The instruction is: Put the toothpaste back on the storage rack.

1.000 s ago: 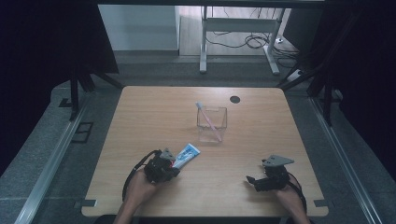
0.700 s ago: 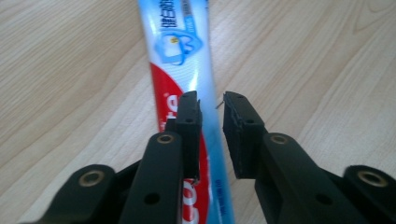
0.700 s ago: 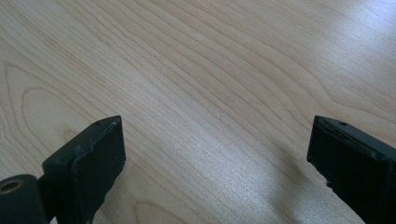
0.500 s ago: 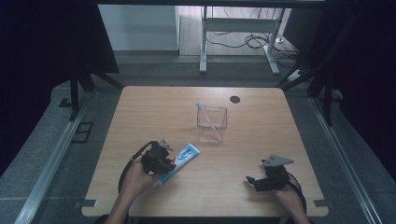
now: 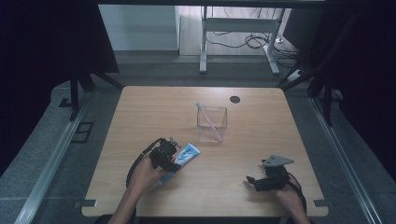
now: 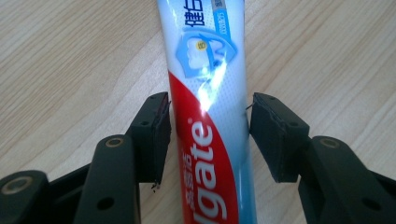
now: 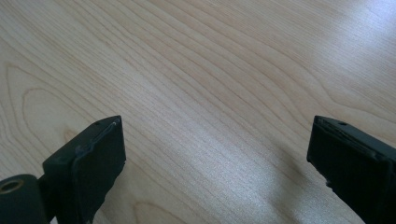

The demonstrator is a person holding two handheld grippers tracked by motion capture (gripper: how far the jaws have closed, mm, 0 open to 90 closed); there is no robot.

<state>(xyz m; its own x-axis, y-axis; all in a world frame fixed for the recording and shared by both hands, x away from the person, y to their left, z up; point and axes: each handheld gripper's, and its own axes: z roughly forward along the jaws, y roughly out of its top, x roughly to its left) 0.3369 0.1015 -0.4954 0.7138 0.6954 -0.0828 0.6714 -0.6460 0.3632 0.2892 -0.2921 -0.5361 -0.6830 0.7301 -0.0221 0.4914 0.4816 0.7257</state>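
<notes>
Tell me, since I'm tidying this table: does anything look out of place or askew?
Only mildly: the toothpaste tube lies flat on the table between the left gripper's just-opened jaws, outside the clear holder, where the toothbrush leans askew.

High view overlooks table (image 5: 140, 107); claw views close, facing same tabletop.

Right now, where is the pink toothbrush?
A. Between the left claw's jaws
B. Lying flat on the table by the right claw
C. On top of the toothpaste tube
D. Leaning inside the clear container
D: in the high view the toothbrush leans slantwise inside the clear container, its head poking above the rim, apart from both claws.
</notes>
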